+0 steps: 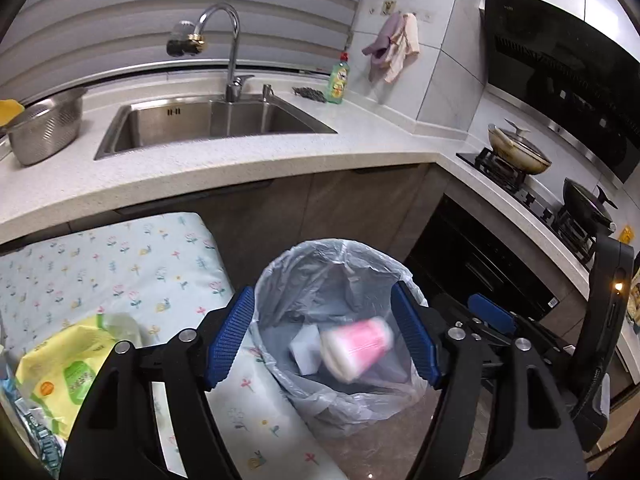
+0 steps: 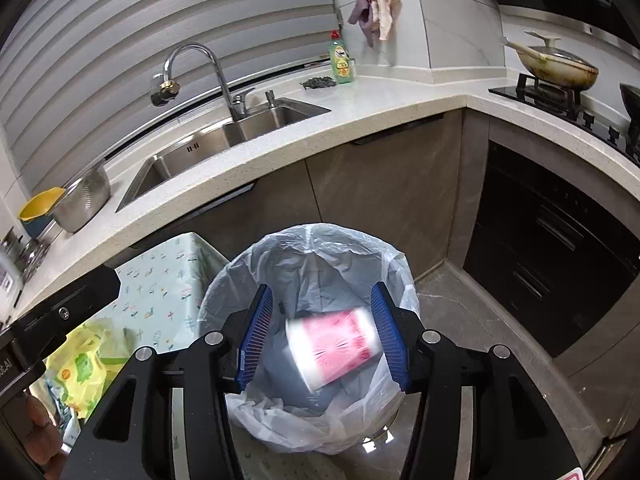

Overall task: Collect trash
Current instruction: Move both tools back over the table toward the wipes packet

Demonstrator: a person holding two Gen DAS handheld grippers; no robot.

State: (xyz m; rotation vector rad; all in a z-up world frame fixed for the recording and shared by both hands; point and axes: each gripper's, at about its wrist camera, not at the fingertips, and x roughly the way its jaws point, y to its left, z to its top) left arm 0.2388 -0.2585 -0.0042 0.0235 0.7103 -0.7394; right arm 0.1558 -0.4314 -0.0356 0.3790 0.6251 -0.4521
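So the pink cup (image 2: 334,346) is dropping into the bin (image 2: 308,320) right now, blurred, tipped on its side, inside the liner just under the rim. Both the right gripper (image 2: 320,340) and the left gripper (image 1: 322,338) are hanging over the bin with fingers (image 2: 256,340) standing apart, nothing pressed between them.

It's looking like a thin paper cup: light, crushable, a bit slick, so I'd pinch it gently across the wall near the rim. Left of the bin, a yellow pack (image 1: 68,372) is sitting on the flowery bench (image 1: 120,264), soft and squishy, probably best grabbed by an edge.
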